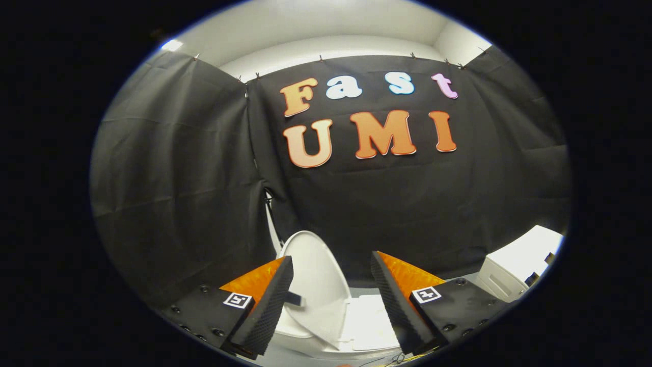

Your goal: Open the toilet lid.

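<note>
**Toilet lid raised, gripper spread apart in front of it**

A gripper (331,300) points at a white toilet (367,326) that stands against a black cloth wall (178,178). Its two fingers (267,306) are set wide apart and hold nothing. Each finger has a ribbed inner pad, and each sits on a dark base plate bearing a small square black-and-white marker (238,299).

The lid (313,275) is between and just beyond the fingers, nearer the left one. It is a white oval, raised and tilted up, with its rounded top edge against the cloth wall. A small dark tab (294,299) sticks out from the lid's left edge, right beside the left finger's pad; whether the two touch cannot be told.

To the right of the lid lies a flat white part of the toilet, and the right finger covers some of it. The inside of the bowl cannot be seen, so its contents cannot be told.

Further right of the lid, past the right finger, stands a white box-shaped unit (514,265) near the foot of the wall. A thin white pole (272,224) rises behind the lid, along a seam in the cloth. Above the cloth are a pale wall and ceiling (326,25).
</note>
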`<state>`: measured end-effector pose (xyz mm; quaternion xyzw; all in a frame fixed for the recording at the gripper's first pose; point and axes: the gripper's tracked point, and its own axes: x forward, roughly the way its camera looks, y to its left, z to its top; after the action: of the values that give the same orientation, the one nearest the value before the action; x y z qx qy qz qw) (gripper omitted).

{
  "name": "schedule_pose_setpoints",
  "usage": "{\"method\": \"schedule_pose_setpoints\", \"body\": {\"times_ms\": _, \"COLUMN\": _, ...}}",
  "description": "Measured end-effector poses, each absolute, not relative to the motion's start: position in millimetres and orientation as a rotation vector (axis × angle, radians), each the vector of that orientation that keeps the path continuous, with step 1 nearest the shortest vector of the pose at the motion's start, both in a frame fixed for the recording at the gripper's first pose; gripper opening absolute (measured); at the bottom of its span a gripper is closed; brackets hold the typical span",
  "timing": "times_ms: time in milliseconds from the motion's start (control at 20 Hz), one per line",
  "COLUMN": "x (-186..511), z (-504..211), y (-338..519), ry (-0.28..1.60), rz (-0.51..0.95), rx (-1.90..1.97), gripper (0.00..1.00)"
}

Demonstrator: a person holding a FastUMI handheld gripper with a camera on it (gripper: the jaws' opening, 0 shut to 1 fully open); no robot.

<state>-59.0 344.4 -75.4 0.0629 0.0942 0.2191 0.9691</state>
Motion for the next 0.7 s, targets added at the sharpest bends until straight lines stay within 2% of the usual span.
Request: {"method": "schedule_pose_setpoints", "body": {"times_ms": 700, "x": 23, "z": -48, "y": 189, "ry": 0.143, "rz": 0.227, "rx": 0.158, "gripper": 0.98}}
